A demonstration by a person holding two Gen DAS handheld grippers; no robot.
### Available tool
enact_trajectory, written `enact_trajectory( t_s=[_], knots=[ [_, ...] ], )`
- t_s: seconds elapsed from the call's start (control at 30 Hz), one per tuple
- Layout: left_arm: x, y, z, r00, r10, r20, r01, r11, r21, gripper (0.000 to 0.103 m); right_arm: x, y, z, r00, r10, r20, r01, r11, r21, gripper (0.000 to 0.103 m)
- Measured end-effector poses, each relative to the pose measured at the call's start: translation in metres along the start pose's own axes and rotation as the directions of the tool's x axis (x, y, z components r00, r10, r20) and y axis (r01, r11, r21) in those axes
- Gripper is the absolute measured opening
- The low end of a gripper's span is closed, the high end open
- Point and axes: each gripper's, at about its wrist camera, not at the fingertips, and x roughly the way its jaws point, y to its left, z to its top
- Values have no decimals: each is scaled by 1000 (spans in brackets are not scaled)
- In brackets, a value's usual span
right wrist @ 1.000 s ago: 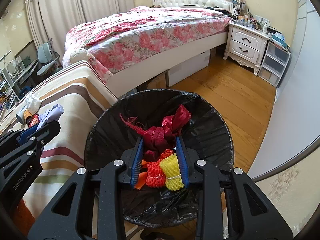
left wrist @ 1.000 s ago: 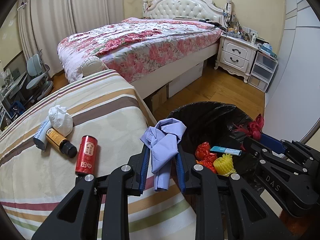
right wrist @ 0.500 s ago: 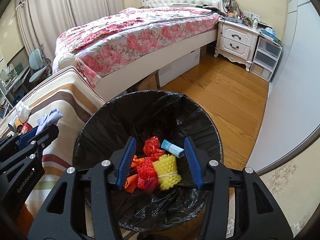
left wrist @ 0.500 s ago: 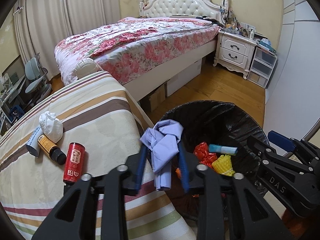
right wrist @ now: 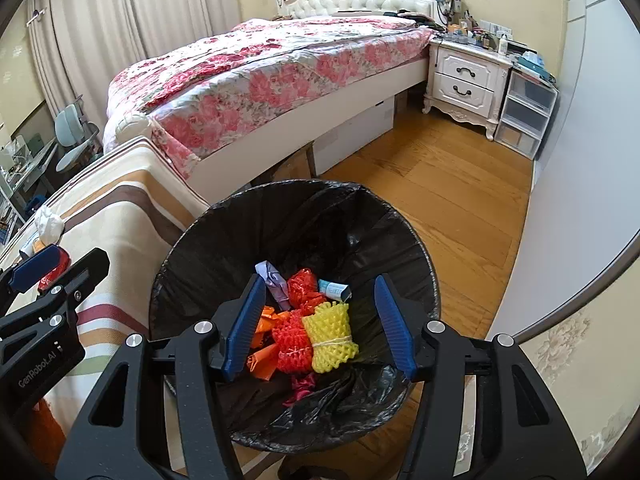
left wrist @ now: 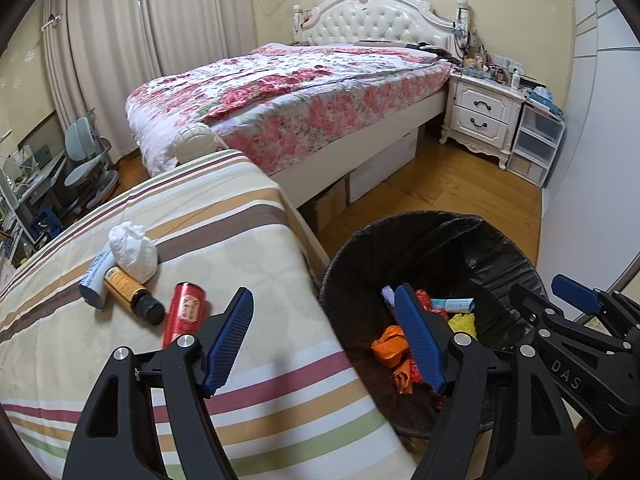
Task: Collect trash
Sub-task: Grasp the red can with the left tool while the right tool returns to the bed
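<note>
A bin with a black liner (right wrist: 280, 200) stands on the floor beside a striped bed cover (left wrist: 248, 216). In it lie a yellow foam net (right wrist: 330, 336), a red foam net (right wrist: 294, 344), orange wrappers (right wrist: 264, 356), a lilac cloth (right wrist: 272, 276), a small tube (right wrist: 334, 289) and a dark red ribbon (right wrist: 302, 386). My right gripper (right wrist: 319, 280) hangs over the bin, its jaws opening with nothing held. My left gripper (left wrist: 323, 296) straddles the bin's left rim, its jaws opening and empty. On the cover lie a crumpled tissue (left wrist: 132, 250), a white tube (left wrist: 94, 280), a brown bottle (left wrist: 132, 296) and a red can (left wrist: 186, 312).
A bed with a floral quilt (left wrist: 300, 92) fills the middle of the room. A white nightstand (left wrist: 480, 116) and plastic drawers (left wrist: 536, 144) stand at the far right on the wooden floor (left wrist: 460, 188). A desk chair (left wrist: 86, 160) sits at the left by the curtains.
My left gripper opened and the lilac cloth fell into the bin. My right gripper opened and the dark red ribbon dropped among the trash.
</note>
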Motion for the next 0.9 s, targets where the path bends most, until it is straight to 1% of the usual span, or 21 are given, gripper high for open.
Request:
enact_trajectory(
  t_s=[0.2, 0.4, 0.53, 0.67, 0.7, 0.77, 0.8, 0.87, 0.9],
  knots=[
    [-2, 20, -5, 998, 55, -4, -55, 998, -25, 71, -3, 14, -4, 1000, 20, -5, -21, 1000, -15, 56],
    [6, 44, -7, 994, 102, -33, -104, 993, -63, 71, -3, 29, -7, 999, 43, -13, -44, 998, -37, 56],
    [8, 57, -11, 992, 115, -46, -119, 989, -84, 71, -3, 40, -7, 998, 54, -17, -55, 997, -53, 56],
    [10, 64, -13, 992, 105, -66, -111, 989, -98, 67, -2, 50, -7, 998, 66, -25, -68, 996, -66, 56],
    [11, 65, -13, 992, 101, -71, -108, 989, -101, 64, -2, 53, -7, 997, 69, -26, -71, 995, -70, 56],
    [12, 67, -14, 992, 100, -77, -107, 989, -98, 62, -2, 57, -7, 997, 73, -27, -75, 994, -78, 56],
    [13, 69, -15, 992, 99, -81, -107, 989, -98, 58, -2, 59, -7, 997, 75, -27, -77, 994, -81, 56],
    [15, 71, -16, 991, 92, -95, -102, 990, -101, 50, -3, 64, -7, 996, 80, -26, -82, 993, -89, 56],
    [15, 72, -16, 991, 91, -102, -101, 990, -101, 43, -3, 66, -7, 996, 83, -26, -85, 992, -93, 56]
  ],
)
